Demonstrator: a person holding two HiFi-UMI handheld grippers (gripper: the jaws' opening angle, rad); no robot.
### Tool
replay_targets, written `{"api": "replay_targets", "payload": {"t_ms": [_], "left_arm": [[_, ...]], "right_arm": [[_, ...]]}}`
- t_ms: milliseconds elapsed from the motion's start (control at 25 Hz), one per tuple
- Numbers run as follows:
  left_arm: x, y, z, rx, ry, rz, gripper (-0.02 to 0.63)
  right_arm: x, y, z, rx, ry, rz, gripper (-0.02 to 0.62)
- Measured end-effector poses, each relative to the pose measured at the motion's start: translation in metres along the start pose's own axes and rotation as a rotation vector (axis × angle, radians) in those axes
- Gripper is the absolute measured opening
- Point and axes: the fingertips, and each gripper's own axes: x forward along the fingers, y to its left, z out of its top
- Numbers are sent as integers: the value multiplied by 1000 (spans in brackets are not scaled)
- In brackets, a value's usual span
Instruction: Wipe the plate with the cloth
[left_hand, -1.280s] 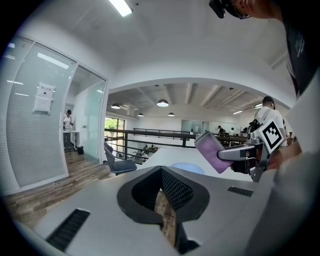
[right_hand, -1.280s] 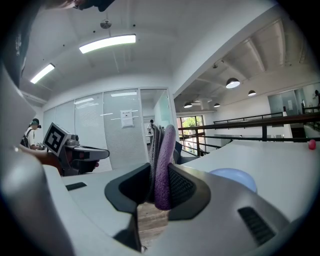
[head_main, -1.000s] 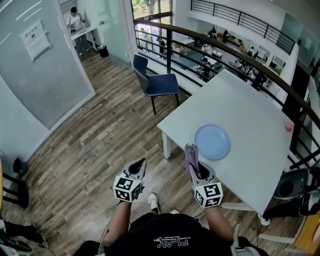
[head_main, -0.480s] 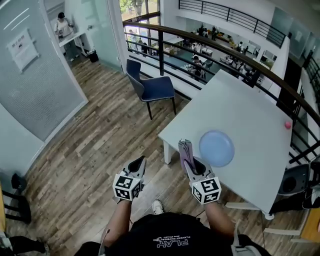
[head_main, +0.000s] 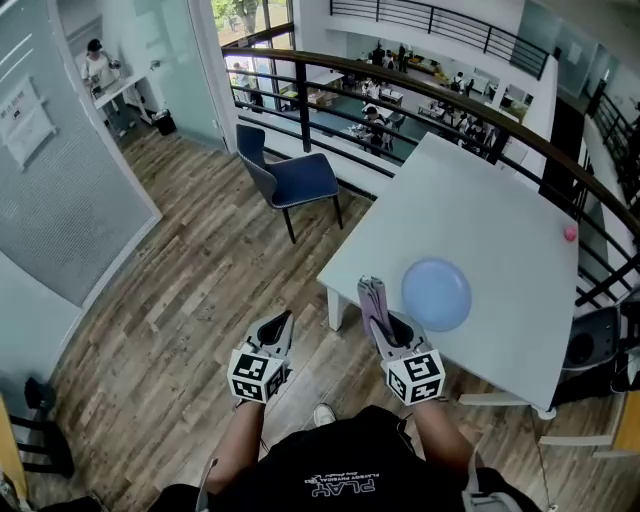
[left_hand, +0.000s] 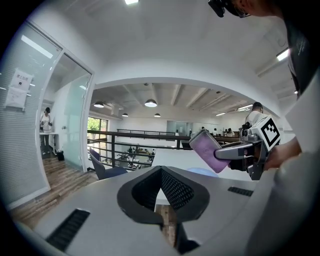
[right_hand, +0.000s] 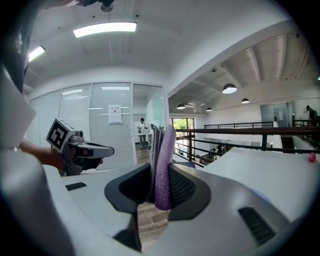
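A pale blue plate (head_main: 437, 293) lies near the front edge of the white table (head_main: 490, 230). My right gripper (head_main: 385, 322) is shut on a folded purple cloth (head_main: 375, 302) that stands upright between the pads, just left of the plate and over the table's near edge. The right gripper view shows the cloth (right_hand: 162, 165) clamped in the jaws. My left gripper (head_main: 276, 330) hangs over the wooden floor left of the table, shut with nothing in it. From the left gripper view, the cloth (left_hand: 210, 150) and a sliver of plate (left_hand: 202, 171) show ahead.
A blue chair (head_main: 290, 178) stands by the table's far left corner. A black railing (head_main: 400, 95) runs behind the table. A small pink ball (head_main: 569, 233) rests near the table's right edge. A dark chair (head_main: 595, 355) sits at the right. A person (head_main: 97, 66) stands far left.
Both grippers have moved forward toward the table. The cloth's tip is now closer to the plate's left rim. Both grippers stay shut.
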Motion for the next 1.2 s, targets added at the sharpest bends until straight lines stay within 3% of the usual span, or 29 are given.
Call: {"api": "replay_targets", "payload": {"t_ms": [240,400,680,1000,1200], "left_arm": [[12,-6,4,16,-33,-55,5],[36,-12,-3,26,-12,-97,5],[88,-62,12,46,-28,-157,5],[149,-84,18,44,17,-209,5],[186,-101,19,54,47,-229,5]], "right_arm": [[-2,-4,-12,7,20,-42,101],[0,-18,-22,23,29,-72,101],[-21,-81,-14,88,29,-122,101],[-2,-137,-10,59,44,-137,101],[-1,-178,-15,96,44,-161,101]]}}
